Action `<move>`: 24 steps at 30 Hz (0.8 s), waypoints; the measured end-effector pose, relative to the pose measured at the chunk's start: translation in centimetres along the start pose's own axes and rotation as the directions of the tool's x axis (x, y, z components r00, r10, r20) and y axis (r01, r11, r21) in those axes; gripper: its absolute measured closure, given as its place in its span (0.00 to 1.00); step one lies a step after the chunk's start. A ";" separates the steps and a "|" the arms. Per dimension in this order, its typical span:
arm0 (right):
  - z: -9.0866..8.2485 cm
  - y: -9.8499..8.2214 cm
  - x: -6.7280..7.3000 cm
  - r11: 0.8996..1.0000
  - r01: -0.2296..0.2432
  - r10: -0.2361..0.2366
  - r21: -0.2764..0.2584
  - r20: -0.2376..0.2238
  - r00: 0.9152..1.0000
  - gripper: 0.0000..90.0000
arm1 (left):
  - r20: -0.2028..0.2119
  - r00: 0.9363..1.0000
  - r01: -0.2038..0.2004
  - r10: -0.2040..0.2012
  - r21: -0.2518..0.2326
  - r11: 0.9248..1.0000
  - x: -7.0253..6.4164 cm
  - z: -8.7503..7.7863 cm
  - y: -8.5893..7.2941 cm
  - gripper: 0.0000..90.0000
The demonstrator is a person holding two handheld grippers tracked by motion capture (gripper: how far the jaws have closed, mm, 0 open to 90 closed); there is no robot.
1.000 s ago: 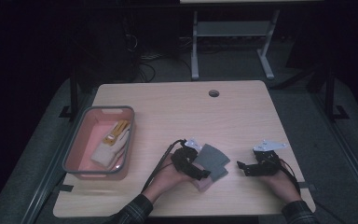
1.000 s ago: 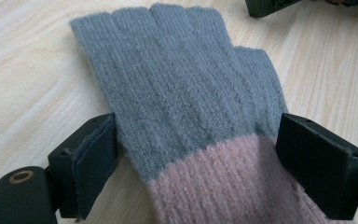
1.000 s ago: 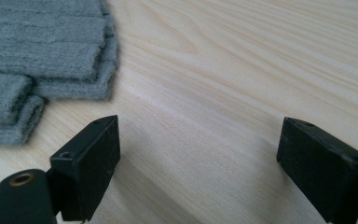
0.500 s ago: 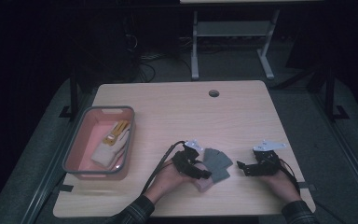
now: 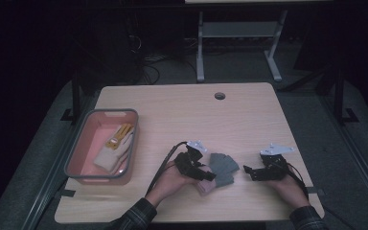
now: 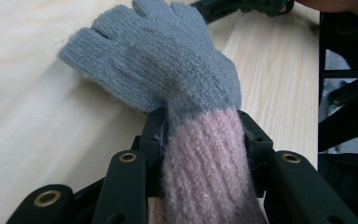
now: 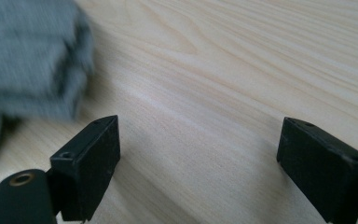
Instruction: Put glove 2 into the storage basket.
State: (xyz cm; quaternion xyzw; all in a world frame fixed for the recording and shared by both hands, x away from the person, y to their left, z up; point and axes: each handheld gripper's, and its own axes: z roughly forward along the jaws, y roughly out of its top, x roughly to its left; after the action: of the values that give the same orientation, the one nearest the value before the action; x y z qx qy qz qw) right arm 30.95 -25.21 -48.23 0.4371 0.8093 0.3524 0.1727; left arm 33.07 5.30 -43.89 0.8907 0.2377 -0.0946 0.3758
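Note:
A knitted glove point(image 5: 224, 165), grey with a pink ribbed cuff, lies flat on the wooden table point(image 5: 182, 115) near the front edge. My left gripper point(image 5: 206, 176) reaches it from the left. In the left gripper view the two black jaws flank the pink cuff and squeeze it, and the glove point(image 6: 168, 60) spreads its fingers away from me. These jaws have just been closing with the cuff between them. My right gripper point(image 5: 247, 172) rests to the right of the glove, jaws wide apart point(image 7: 198, 149) over bare wood, with the blurred glove point(image 7: 28, 56) at upper left.
A pink bin with a grey rim point(image 5: 76, 153) stands at the left of the table and holds a white and yellow glove point(image 5: 112, 148). A round cable hole point(image 5: 219, 96) sits near the far edge. Dark floor and a metal stand lie beyond.
The left gripper's jaws have narrowed onto the glove's pink cuff, and the hand has edged slightly toward the glove. The right gripper has stayed where it was.

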 end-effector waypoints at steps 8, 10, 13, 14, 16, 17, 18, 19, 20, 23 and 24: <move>0.0 0.0 0.0 1.000 0.003 -0.003 -0.001 0.000 1.000 0.14 | -0.071 0.997 0.009 -0.012 -0.049 0.999 0.9 -4.8 0.6 0.68; 0.0 0.0 0.0 1.000 0.003 -0.003 -0.001 0.000 1.000 0.15 | -0.090 0.996 0.017 -0.023 -0.074 0.997 1.3 -6.2 0.7 0.68; 0.0 0.0 0.0 1.000 0.002 -0.002 -0.001 -0.001 1.000 0.15 | -0.123 0.991 0.032 -0.044 -0.099 0.995 1.7 -8.2 0.6 0.68; 0.0 0.0 0.0 1.000 0.001 -0.001 -0.001 -0.001 1.000 0.14 | -0.137 0.989 0.036 -0.050 -0.106 0.994 1.9 -8.9 0.5 0.68; 0.0 0.0 0.0 1.000 0.000 0.000 -0.001 -0.001 1.000 0.15 | -0.162 0.984 0.048 -0.067 -0.121 0.992 2.4 -10.2 0.3 0.68; 0.0 0.0 0.0 1.000 0.001 -0.001 -0.001 -0.001 1.000 0.14 | -0.176 0.982 0.051 -0.074 -0.131 0.990 2.6 -10.9 0.1 0.68; 0.0 0.0 0.0 1.000 0.001 -0.001 -0.001 -0.001 1.000 0.15 | -0.185 0.979 0.056 -0.082 -0.140 0.989 2.8 -11.5 0.0 0.68; 0.0 0.0 0.0 1.000 0.001 -0.001 -0.001 -0.001 1.000 0.14 | -0.195 0.976 0.064 -0.094 -0.155 0.986 3.0 -12.3 -0.2 0.68; 0.0 0.0 0.0 1.000 0.001 -0.001 -0.001 -0.001 1.000 0.14 | -0.202 0.974 0.068 -0.101 -0.164 0.984 3.2 -13.0 -0.4 0.67; 0.0 0.0 0.0 1.000 0.002 -0.002 -0.001 -0.001 1.000 0.14 | -0.224 0.967 0.082 -0.125 -0.192 0.978 3.9 -14.8 -1.0 0.67; 0.0 0.0 0.0 1.000 0.001 -0.001 -0.001 -0.001 1.000 0.14 | -0.234 0.962 0.090 -0.138 -0.205 0.975 4.2 -15.5 -1.4 0.67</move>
State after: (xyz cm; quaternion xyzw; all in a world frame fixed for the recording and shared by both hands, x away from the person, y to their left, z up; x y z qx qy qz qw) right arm 30.96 -25.21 -48.24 0.4363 0.8095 0.3529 0.1728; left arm 35.84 18.67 -35.36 0.8398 0.3417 0.0189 0.4215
